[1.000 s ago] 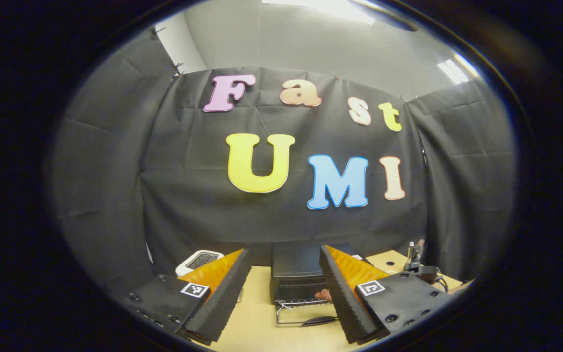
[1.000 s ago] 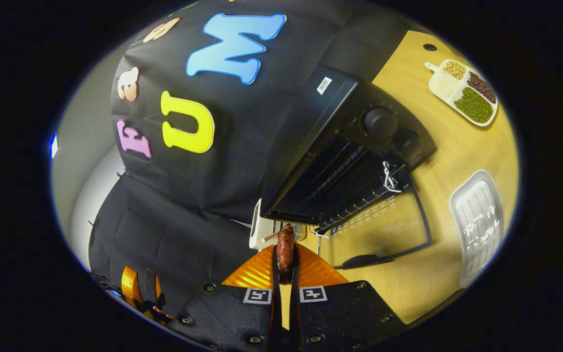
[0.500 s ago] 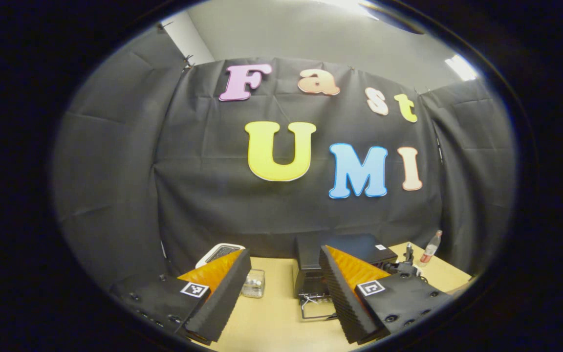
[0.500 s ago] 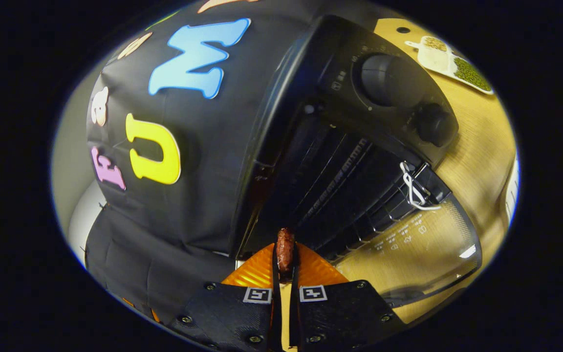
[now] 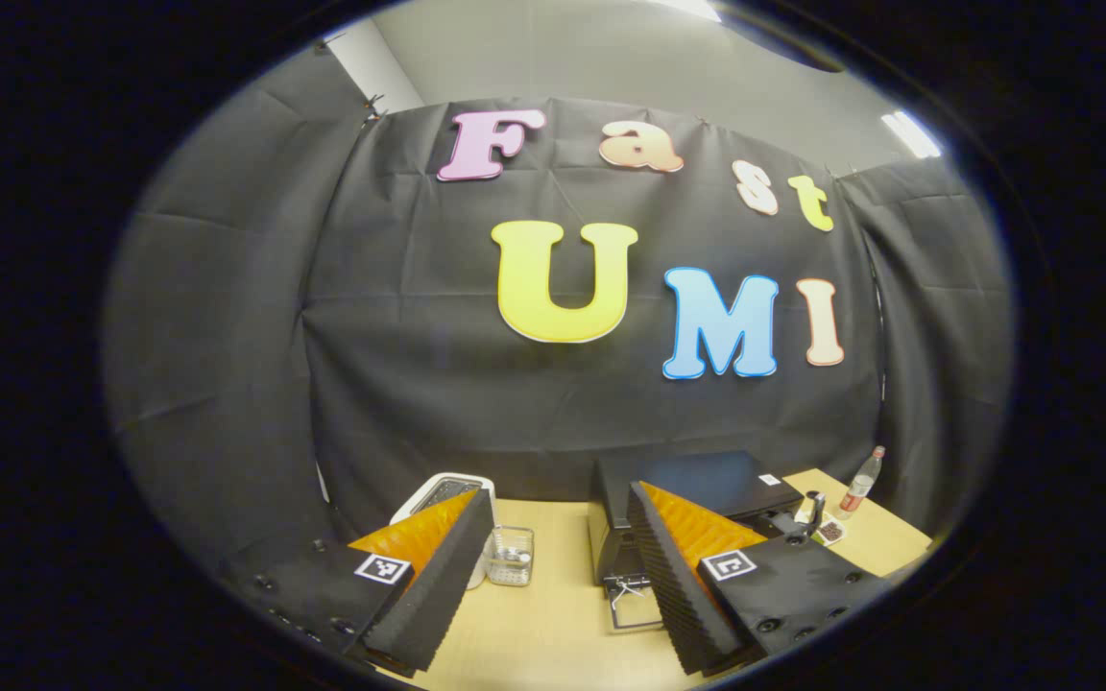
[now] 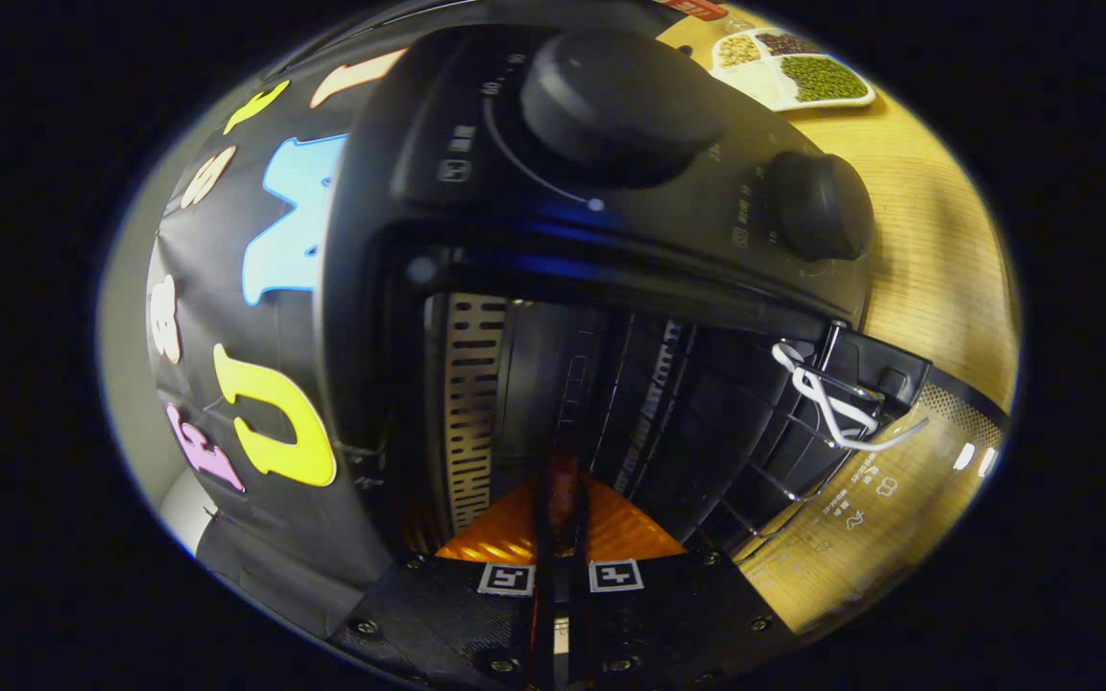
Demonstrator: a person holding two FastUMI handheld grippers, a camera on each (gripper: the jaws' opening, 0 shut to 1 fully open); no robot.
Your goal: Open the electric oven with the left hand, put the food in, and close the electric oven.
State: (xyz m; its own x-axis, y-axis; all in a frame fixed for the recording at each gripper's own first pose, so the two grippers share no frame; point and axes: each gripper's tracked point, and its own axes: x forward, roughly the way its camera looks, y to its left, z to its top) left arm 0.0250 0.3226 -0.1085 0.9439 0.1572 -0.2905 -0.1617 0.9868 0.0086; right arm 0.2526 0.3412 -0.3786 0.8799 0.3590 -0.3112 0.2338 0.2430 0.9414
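Observation:
In the right gripper view the black electric oven [image 6: 611, 221] looms close and tilted, its glass door [image 6: 884, 489] folded down and the dark cavity with a wire rack [image 6: 707, 422] open. My right gripper [image 6: 558, 494] is shut on a reddish-brown sausage [image 6: 563, 477], whose tip reaches into the oven's mouth. In the left gripper view the oven [image 5: 692, 489] sits far off on the wooden table [image 5: 543, 614], door [image 5: 637, 610] down. My left gripper [image 5: 558, 566] hangs open and empty, high above the table.
A white appliance [image 5: 433, 494] and a small clear container [image 5: 512, 557] stand left of the oven. A bottle [image 5: 858, 483] and a dish [image 5: 831, 530] sit at the right. A divided tray of beans [image 6: 788, 79] lies beyond the oven's two knobs [image 6: 817, 206].
My right gripper has carried the sausage forward from outside the oven into its open mouth. My left gripper has drawn back and up, away from the oven.

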